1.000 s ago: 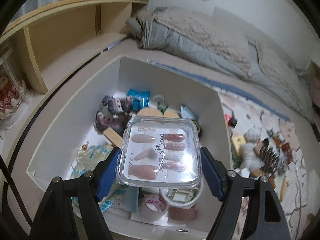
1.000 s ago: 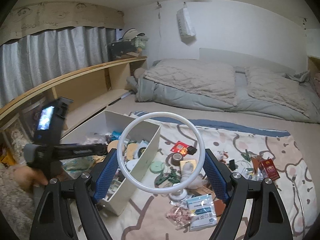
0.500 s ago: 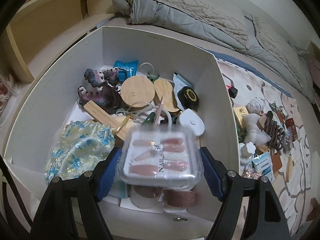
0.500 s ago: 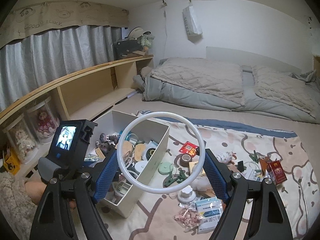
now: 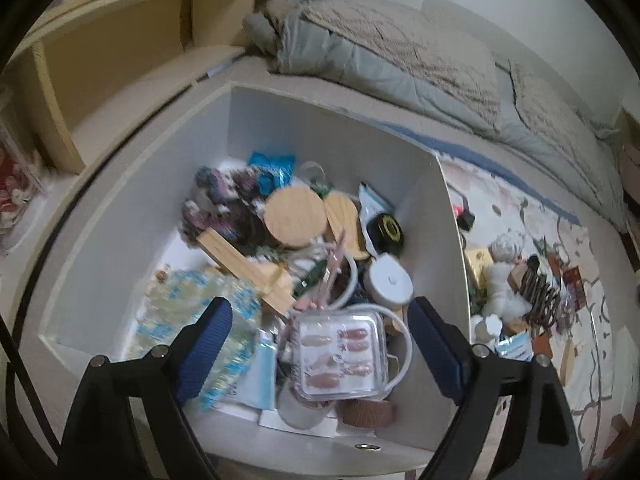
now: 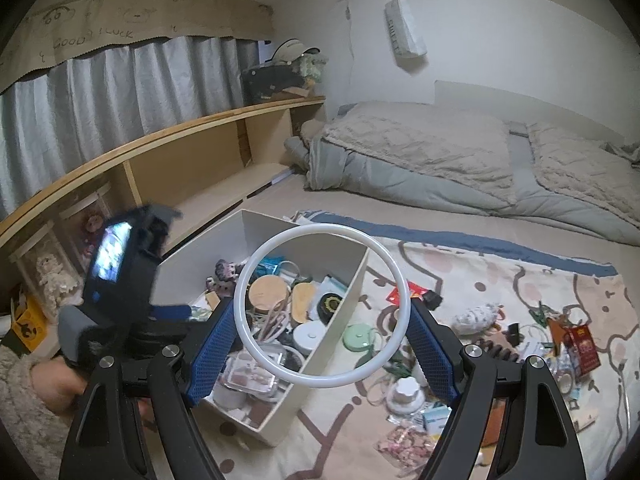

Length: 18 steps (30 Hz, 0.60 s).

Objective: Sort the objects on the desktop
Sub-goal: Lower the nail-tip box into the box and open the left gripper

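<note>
My left gripper [image 5: 318, 310] hangs over the white bin [image 5: 320, 132], its jaws opening and nothing pressed between the pads. A clear box of false nails [image 5: 340, 360] lies loose in the bin's near end on top of other items, below the gripper. Wooden lids [image 5: 294, 212], a wooden block [image 5: 248, 268], a white round case [image 5: 390, 282] and a floral pouch [image 5: 192, 312] fill the bin. My right gripper [image 6: 322, 312] is shut on a large white ring [image 6: 320, 229], held upright above the bin's right wall [image 6: 292, 412]. The nail box [image 6: 248, 376] also shows there.
A hand holds the left tool's body [image 6: 116, 272] at the left. Several small items litter the patterned mat [image 6: 480, 272]: a green lid [image 6: 358, 336], a red box [image 6: 580, 344], a white plush [image 5: 500, 280]. Bedding [image 6: 440, 152] lies behind, a wooden shelf [image 6: 200, 160] on the left.
The left gripper let go of the nail box, which dropped into the bin, and its jaws spread wider. The right gripper carried the ring leftward over the bin's right wall.
</note>
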Motion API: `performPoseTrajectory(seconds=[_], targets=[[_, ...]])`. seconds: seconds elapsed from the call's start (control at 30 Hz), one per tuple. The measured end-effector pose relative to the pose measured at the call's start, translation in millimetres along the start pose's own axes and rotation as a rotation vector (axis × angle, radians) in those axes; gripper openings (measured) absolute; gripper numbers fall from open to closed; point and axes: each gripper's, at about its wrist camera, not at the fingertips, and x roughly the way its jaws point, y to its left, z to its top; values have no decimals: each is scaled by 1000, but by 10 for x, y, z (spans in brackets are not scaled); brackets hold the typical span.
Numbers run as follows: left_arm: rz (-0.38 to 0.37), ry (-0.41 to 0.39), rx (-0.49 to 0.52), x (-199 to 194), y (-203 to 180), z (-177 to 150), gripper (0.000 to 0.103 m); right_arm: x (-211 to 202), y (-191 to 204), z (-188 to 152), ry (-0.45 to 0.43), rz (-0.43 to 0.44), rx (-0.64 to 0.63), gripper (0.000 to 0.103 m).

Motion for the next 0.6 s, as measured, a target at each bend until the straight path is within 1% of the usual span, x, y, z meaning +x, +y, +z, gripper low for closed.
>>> performPoseTrajectory(seconds=[0.13,0.3,0.37,0.5,0.6], targets=[[18,-49,-16,-154,132,89,90,166,92,0,26,19,-3,83],[51,-101,-44,-301,313,171,90,386,249,-54,79,52,-31,83],[58,-121,-75,-356,403,200,90,475,322,-85,105,65,-47,83],[25,-122,-171,-421,575,212,90,639,436,-151,150,103,-58,83],[17,-134,-224,-478,669,210,90,783,506,-200,190,125,-51,83]])
